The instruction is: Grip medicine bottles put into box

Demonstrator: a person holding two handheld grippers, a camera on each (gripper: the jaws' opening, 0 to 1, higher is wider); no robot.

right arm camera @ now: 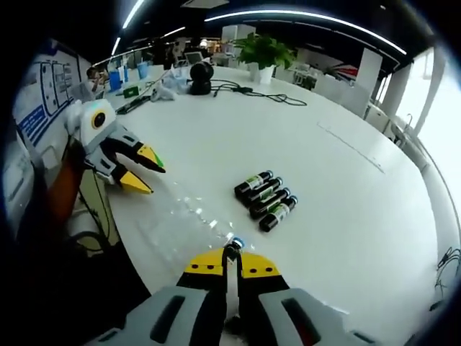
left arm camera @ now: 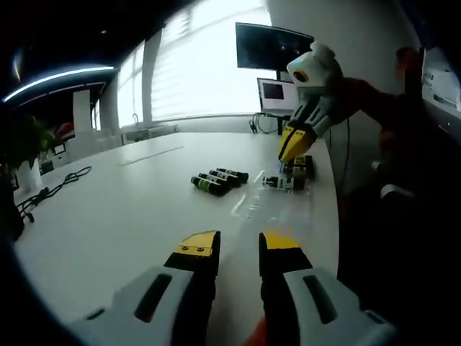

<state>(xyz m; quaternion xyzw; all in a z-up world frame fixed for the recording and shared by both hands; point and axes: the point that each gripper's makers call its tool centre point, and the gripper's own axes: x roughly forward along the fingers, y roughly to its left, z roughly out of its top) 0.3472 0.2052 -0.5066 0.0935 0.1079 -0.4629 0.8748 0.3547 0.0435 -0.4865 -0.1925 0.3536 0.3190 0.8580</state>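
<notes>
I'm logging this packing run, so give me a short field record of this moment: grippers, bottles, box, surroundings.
left gripper: jaws open, holding nothing, low over the table
right gripper: jaws shut on a medicine bottle, its cap sticking out past the tips
loose bottles: four dark ones with green labels, lying side by side on the table
clear box: faint transparent shape near the table edge; contents hard to tell
background: monitor at the table's far end

Four bottles (right arm camera: 266, 200) side by side on table (right arm camera: 346, 216)
</notes>
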